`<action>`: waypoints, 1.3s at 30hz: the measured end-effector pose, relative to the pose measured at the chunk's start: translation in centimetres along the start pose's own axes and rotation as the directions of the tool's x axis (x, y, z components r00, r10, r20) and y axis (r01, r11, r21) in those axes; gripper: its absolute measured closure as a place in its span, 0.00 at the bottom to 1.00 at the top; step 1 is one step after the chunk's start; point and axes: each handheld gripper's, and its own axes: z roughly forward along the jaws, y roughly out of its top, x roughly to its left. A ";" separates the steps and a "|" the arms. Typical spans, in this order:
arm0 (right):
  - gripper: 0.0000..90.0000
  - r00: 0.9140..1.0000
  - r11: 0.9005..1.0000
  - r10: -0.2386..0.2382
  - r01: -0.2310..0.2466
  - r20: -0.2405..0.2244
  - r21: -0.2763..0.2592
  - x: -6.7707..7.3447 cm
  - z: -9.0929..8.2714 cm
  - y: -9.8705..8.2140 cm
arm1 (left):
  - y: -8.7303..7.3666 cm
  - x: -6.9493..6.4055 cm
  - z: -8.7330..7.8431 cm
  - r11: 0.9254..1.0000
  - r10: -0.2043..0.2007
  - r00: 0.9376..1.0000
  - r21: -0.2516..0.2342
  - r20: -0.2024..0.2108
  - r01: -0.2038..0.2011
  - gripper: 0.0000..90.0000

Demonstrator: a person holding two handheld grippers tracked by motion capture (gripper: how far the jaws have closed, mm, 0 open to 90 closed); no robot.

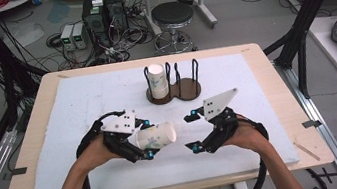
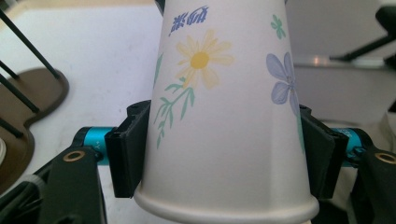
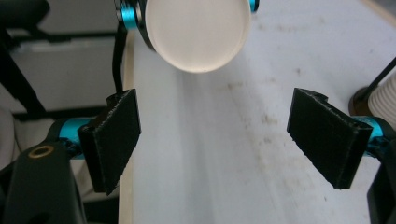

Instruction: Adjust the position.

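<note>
- The flowered paper cup (image 1: 156, 136) lies on its side in the lower middle of the high view, its base end toward the right of the frame, held off the white mat (image 1: 82, 107).
- In the left gripper view the cup (image 2: 224, 116) fills the middle of the frame, rim at the bottom, a yellow daisy and a blue flower on its wall.
- The left gripper (image 1: 146, 139) has its fingers (image 2: 125, 158) clamped on the cup's wall, one pad on each side just above the rim.
- The right gripper (image 1: 191, 132) sits just right of the cup in the high view, its fingers (image 3: 112, 140) standing wide apart with nothing between them.
- In the right gripper view the cup's round base (image 3: 196, 35) shows at the top centre of the frame.
- A dark cup holder (image 1: 174, 91) with wire loops stands in the upper middle of the surface (image 1: 35, 129), well apart from the grippers.
- A stack of cups (image 1: 158, 81) stands upright in the holder's left ring.
</note>
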 end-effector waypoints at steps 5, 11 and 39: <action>0.20 1.000 0.991 -0.032 0.031 0.001 0.134 -0.1 0.2 0.9 | 1.4 0.2 0.0 0.993 0.012 1.000 0.120 0.015 -0.013 0.32; 0.21 0.999 0.967 -0.048 0.047 -0.001 0.251 -0.1 0.6 1.9 | 2.6 0.6 0.1 0.971 0.025 0.999 0.237 0.026 -0.030 0.32; 0.21 0.996 0.939 -0.081 0.086 -0.029 0.334 -0.4 3.5 3.7 | 4.3 0.9 3.6 0.945 0.042 0.998 0.321 0.052 -0.057 0.32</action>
